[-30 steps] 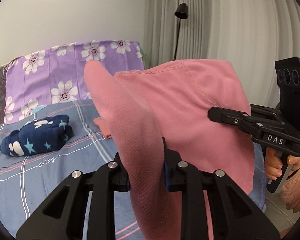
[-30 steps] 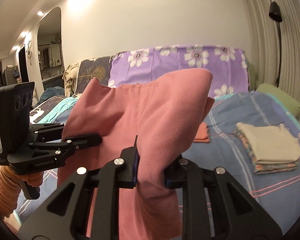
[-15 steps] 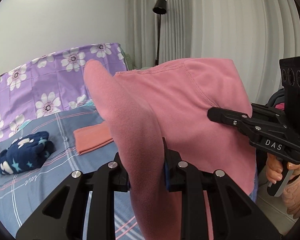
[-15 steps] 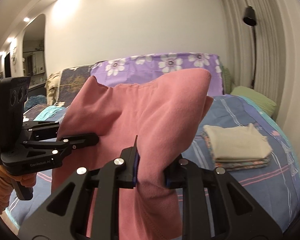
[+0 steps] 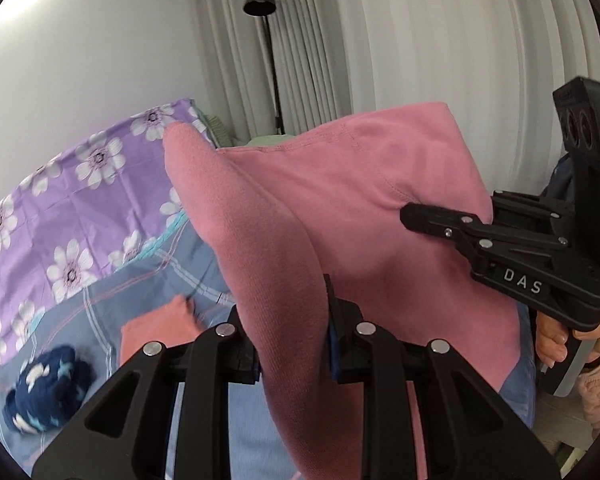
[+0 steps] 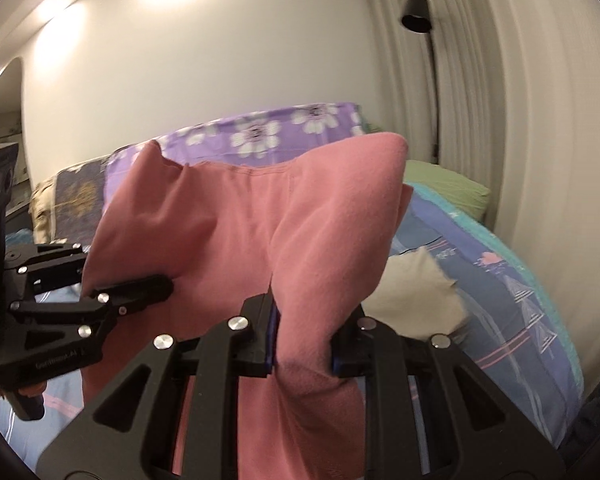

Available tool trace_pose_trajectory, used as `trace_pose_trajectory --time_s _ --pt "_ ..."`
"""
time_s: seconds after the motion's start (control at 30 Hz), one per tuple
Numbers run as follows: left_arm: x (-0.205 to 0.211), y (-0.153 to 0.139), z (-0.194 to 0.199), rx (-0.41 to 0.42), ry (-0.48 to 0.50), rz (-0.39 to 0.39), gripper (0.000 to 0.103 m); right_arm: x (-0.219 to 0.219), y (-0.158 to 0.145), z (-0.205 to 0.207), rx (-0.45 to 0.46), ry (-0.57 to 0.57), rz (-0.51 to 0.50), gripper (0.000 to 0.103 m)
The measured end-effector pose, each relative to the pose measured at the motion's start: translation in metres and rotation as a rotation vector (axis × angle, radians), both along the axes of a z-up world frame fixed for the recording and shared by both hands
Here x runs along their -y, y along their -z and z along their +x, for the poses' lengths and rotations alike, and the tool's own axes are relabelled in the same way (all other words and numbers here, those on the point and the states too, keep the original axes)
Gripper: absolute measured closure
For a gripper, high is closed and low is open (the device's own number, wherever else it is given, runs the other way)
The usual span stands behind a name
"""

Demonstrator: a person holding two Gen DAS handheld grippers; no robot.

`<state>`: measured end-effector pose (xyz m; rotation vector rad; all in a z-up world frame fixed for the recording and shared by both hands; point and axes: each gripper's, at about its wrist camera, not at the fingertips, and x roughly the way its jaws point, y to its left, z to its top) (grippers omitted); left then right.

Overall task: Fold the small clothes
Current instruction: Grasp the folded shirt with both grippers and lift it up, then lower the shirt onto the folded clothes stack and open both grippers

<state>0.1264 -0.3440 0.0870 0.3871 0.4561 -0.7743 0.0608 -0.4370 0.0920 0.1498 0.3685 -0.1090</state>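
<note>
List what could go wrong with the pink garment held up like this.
1. Both tongs, left and right, pinch bunched folds of the pink garment, so it may slip or come down creased.
2. It hides much of the bed; lowered blindly, it could land on the cream pile or the orange cloth.
</note>
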Motion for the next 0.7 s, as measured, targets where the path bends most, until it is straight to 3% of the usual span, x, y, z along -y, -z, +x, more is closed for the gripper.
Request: trace_pose_trajectory --time_s 0.17,0.3,0.53,0.6,0.67,0.7 --pt "0.053 -0.009 0.037 0.003 -0.014 0.025 0.079 0.047 -0.016 0.039 -0.008 0.097 -0.028 0.084" --pt "0.096 -0.014 0.068 0.062 -0.037 0.075 0.079 0.076 -0.024 0.075 -0.032 0.169 -0.057 0.084" --pt "0.127 -0.003 0.117 0.033 -0.103 0.064 0.078 0.117 -0.020 0.145 -0.092 0.217 -0.065 0.084" --pt "0.136 0.008 0.138 0.011 -0.139 0.060 0.071 0.120 -0.013 0.164 -0.108 0.229 -0.083 0.084" --pt "0.141 0.027 0.156 0.004 -0.207 0.094 0.048 0.123 0.001 0.188 -0.124 0.267 -0.146 0.066" --pt "0.142 0.037 0.162 0.015 -0.249 0.122 0.036 0.125 0.013 0.200 -0.149 0.337 -0.209 0.025"
